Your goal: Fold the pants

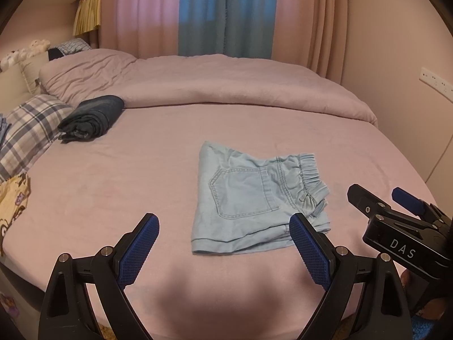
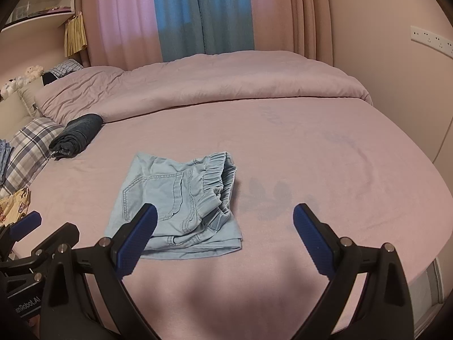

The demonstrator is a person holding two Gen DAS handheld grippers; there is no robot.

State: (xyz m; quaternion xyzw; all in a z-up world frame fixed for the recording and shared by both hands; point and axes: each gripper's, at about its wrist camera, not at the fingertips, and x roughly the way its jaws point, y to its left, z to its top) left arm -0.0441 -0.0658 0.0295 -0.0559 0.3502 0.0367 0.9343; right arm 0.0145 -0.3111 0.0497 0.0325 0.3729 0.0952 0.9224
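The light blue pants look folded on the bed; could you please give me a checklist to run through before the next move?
1. Left gripper open and empty: ok.
2. Right gripper open and empty: ok.
3. Light blue pants folded into a compact stack, pocket up: ok.
4. Pants clear of both grippers' fingers: ok.
5. Waistband lying flat: not ok, it bunches up.
6. Hidden layers aligned underneath: cannot tell.

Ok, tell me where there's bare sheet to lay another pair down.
Free: the sheet right of the light blue pants, up to the folded duvet. Also between the pants and the dark folded garment. Crowded: the left edge, with the plaid pillow.
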